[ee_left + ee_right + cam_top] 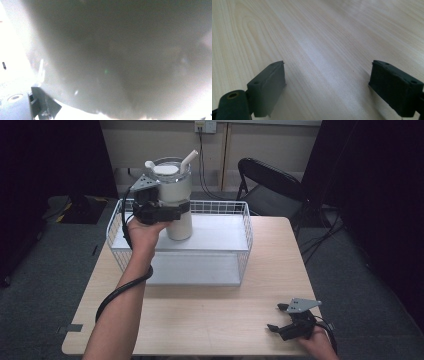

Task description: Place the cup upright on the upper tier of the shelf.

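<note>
A person's left gripper (pixel 170 211) is clamped around the middle of a tall white cup (pixel 176 200) with a clear lid and a white straw, holding it upright over the white shelf inside a wire basket (pixel 247 227) at the far side of a wooden table (pixel 215 310). Whether the cup's base touches the shelf below the gripper cannot be told. The step in hand looks like placing or lifting the cup at the basket; to do it well, the cup should stay upright so the straw and lid do not tip, and its base should sit flat on the shelf, inside the basket's wires, before any release. The right gripper (pixel 282 317) rests near the table's close right corner, well apart from the cup, with its jaws spread and nothing between them. The high view gives the whole layout. The left gripper view is a grey blur, the cup's wall (pixel 120 60) pressed just ahead of the lens, which confirms a tight hold. The right gripper view shows bare wood grain between its two black pads (pixel 268 85).
</note>
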Demonstrator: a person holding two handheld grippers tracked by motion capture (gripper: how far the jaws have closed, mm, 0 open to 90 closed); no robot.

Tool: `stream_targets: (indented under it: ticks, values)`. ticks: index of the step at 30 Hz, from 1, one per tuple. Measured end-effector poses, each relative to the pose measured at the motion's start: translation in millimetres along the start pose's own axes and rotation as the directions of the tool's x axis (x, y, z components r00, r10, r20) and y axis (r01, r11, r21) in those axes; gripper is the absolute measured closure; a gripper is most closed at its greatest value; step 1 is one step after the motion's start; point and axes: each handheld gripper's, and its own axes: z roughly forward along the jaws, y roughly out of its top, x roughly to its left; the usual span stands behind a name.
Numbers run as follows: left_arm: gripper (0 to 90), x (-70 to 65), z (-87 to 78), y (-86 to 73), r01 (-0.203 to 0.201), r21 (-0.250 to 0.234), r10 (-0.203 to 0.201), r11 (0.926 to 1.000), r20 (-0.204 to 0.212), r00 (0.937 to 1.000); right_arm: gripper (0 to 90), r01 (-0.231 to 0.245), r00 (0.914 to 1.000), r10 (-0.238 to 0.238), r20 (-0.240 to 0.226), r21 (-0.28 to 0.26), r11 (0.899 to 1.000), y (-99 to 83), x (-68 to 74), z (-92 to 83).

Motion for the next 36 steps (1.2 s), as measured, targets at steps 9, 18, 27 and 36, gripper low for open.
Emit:
stream_targets:
  ticks: [9,18,27,36]
  values:
    - [10.0,-1.7,5.1,0.2,-0.005,-0.003,0.005,1.0,-0.004,1.0,12.4,0.0,1.0,0.0,0.0,0.0,1.0,0.0,0.0,0.0]
    - [9.9,-0.2,8.7,-0.9,-0.01,-0.003,0.01,0.9999,-0.018,0.9998,12.4,0.0,1.0,0.0,0.0,0.0,1.0,0.0,0.0,0.0]
    - [9.9,1.3,8.9,-3.0,-0.007,-0.016,0.007,0.9999,-0.013,0.9999,12.4,0.0,1.0,0.0,0.0,0.0,1.0,0.0,0.0,0.0]
    - [9.8,-3.4,9.8,-3.6,-0.048,-0.004,0.048,0.9988,-0.008,0.9988,12.4,0.001,1.0,-0.001,0.0,0.0,1.0,0.0,0.0,0.0]
